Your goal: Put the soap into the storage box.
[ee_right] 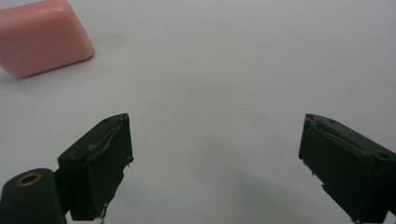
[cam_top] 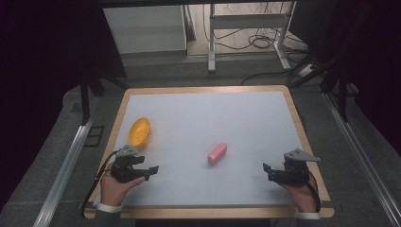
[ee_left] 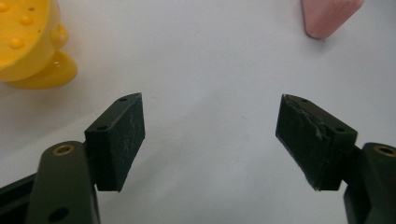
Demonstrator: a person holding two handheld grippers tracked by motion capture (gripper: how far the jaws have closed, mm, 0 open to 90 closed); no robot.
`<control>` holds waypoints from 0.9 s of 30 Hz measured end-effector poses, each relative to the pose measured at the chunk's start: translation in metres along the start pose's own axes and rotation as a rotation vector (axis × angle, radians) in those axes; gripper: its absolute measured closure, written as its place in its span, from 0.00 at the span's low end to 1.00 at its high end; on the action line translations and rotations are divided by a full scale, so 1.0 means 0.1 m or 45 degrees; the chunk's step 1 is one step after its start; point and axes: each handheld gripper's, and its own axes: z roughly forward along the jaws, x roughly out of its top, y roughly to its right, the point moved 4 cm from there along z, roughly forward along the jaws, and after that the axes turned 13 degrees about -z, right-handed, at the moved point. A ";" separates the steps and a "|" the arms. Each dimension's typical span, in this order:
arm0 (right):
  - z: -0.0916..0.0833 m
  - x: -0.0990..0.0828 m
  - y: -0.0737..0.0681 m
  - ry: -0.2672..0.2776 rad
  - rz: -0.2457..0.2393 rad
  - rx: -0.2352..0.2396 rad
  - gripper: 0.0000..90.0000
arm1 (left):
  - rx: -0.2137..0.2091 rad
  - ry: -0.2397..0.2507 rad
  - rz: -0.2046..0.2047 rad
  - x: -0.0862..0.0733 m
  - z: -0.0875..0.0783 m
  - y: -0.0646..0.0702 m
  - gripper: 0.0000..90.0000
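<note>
A pink bar of soap [cam_top: 217,153] lies flat near the middle of the white table top [cam_top: 213,118]. A yellow dish [cam_top: 139,132] with small bumps inside rests tilted at the left. My left gripper [cam_top: 150,170] is held near the front left, just below the dish, open with nothing between its jaws. In the left gripper view the yellow dish [ee_left: 28,42] is at upper left and the soap [ee_left: 327,16] at upper right, beyond the gripper [ee_left: 210,135]. My right gripper [cam_top: 267,171] is at the front right, open and empty. The right gripper view has the soap [ee_right: 42,42] at upper left, ahead of the gripper [ee_right: 215,158].
The table has a light wooden rim [cam_top: 298,118]. Beyond its far edge stand a white cabinet [cam_top: 144,28] and a metal table frame [cam_top: 248,28] with cables on the floor. Metal rails [cam_top: 64,165] run along both sides of the table.
</note>
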 end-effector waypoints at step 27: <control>0.04 -0.03 0.01 -0.028 0.007 -0.019 0.10 | -0.031 -0.086 0.070 0.26 0.10 0.23 0.29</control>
